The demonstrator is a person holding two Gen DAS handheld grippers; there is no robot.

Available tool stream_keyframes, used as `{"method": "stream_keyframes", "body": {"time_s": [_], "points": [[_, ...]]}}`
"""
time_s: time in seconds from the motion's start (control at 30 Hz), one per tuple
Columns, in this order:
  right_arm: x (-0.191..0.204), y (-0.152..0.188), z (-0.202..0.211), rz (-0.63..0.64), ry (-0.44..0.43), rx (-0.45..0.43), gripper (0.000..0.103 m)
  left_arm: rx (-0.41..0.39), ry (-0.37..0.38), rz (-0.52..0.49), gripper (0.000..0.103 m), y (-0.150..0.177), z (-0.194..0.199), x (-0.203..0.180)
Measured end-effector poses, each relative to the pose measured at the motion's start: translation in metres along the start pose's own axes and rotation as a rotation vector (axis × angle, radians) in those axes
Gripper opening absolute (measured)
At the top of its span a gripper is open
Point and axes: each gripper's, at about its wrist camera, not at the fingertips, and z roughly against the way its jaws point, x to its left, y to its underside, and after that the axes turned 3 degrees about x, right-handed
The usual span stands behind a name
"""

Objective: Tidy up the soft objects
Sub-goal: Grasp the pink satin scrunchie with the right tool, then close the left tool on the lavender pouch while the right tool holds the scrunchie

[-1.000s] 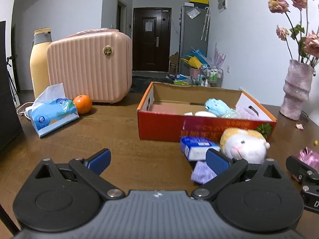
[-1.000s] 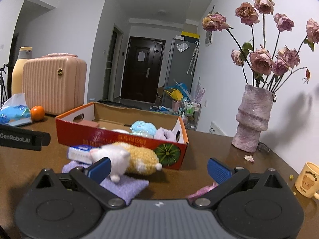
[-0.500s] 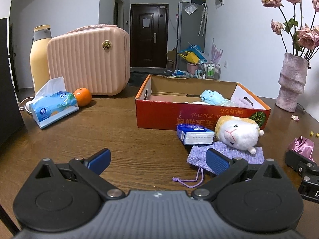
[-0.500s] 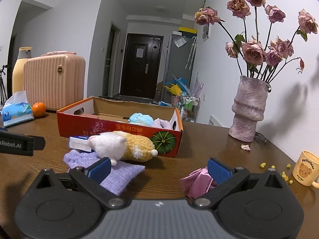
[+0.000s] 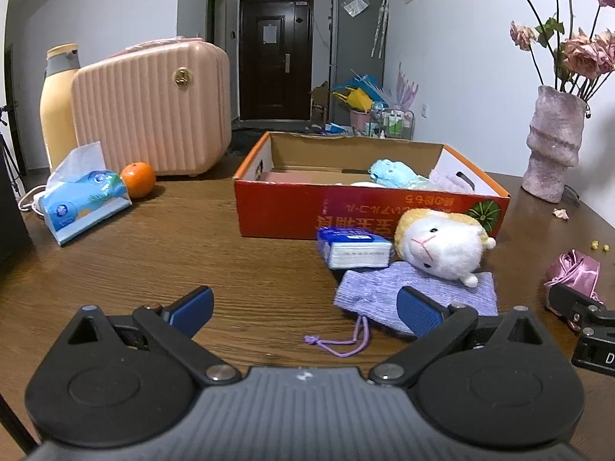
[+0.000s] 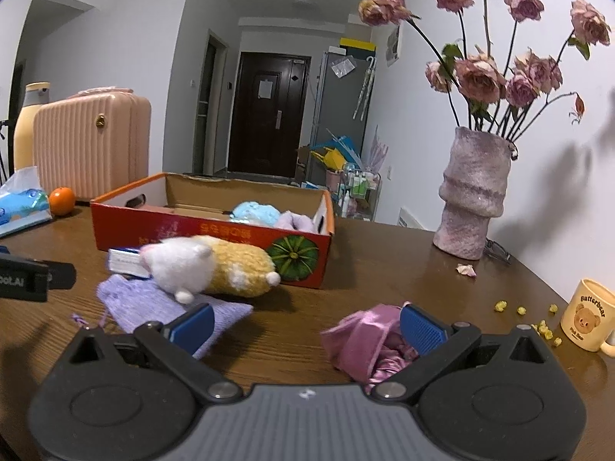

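A red cardboard box stands mid-table with a light blue plush and a lilac soft item inside. In front of it a white and yellow hamster plush lies partly on a purple knit drawstring pouch. A pink satin cloth lies crumpled on the table. My left gripper is open, its right finger over the pouch's near edge. My right gripper is open, its right finger at the satin cloth.
A blue tissue pack leans beside the hamster. On the left stand a pink case, a yellow bottle, an orange and a tissue pack. A flower vase, a mug and scattered crumbs are on the right.
Both grippers have drawn back from the box, so the pouch, its cord and the satin cloth show more fully. Nothing on the table has moved and both stay open.
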Motion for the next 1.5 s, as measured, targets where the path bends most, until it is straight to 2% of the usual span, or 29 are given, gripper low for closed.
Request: {"method": "stream_keyframes", "body": {"time_s": [0.53, 0.93, 1.07, 1.13, 1.2, 1.27, 1.43, 1.47, 1.5], "points": [[-0.053, 0.010, -0.027, -0.020, 0.000, 0.081, 0.103, 0.034, 0.055, -0.062, 0.103, 0.003, -0.012, -0.046], [-0.068, 0.008, -0.063, -0.020, -0.075, 0.120, 0.100, 0.032, 0.042, -0.068, 0.103, 0.002, -0.021, -0.067], [-0.069, 0.006, -0.075, -0.017, -0.088, 0.142, 0.087, 0.034, 0.036, -0.064, 0.103, 0.001, -0.024, -0.072], [-0.072, 0.005, -0.079, -0.030, -0.092, 0.147, 0.074, 0.038, 0.039, -0.065, 0.103, 0.001, -0.025, -0.073], [-0.075, 0.005, -0.081, -0.041, -0.094, 0.151, 0.043, 0.040, 0.043, -0.070, 0.103, 0.002, -0.026, -0.074], [-0.081, 0.006, -0.084, -0.075, -0.114, 0.169, 0.039, 0.044, 0.047, -0.070, 0.103, 0.002, -0.026, -0.074], [-0.084, 0.008, -0.078, -0.094, -0.101, 0.144, 0.029, 0.052, 0.067, -0.064, 0.103, 0.002, -0.026, -0.071], [-0.084, 0.008, -0.077, -0.096, -0.100, 0.137, 0.026, 0.054, 0.075, -0.065, 0.103, 0.002, -0.026, -0.071], [-0.084, 0.007, -0.075, -0.100, -0.100, 0.128, 0.019, 0.055, 0.083, -0.069, 0.103, 0.002, -0.026, -0.072]]}}
